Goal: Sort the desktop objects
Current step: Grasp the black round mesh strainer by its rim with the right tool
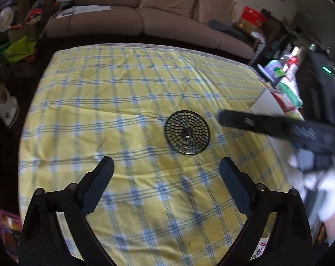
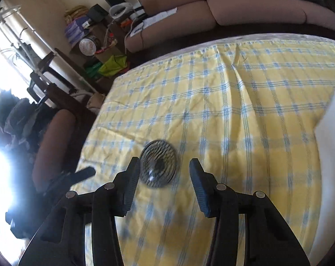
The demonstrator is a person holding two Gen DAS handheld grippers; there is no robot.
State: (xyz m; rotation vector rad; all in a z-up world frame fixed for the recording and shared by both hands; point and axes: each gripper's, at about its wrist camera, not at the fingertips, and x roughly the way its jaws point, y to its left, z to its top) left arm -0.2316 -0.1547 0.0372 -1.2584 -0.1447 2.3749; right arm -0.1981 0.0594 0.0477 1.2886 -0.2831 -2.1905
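My left claw hangs with its fingers spread wide and nothing between them, kept back from the round black mesh disc so it stays out of the way. The disc lies flat on the yellow checked tablecloth. My right claw is half-parted and empty just short of it, lined up, I judge, to pinch its rim.

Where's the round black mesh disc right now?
The round black mesh disc lies flat on the checked tablecloth, just beyond the open right gripper, near the table's right side.
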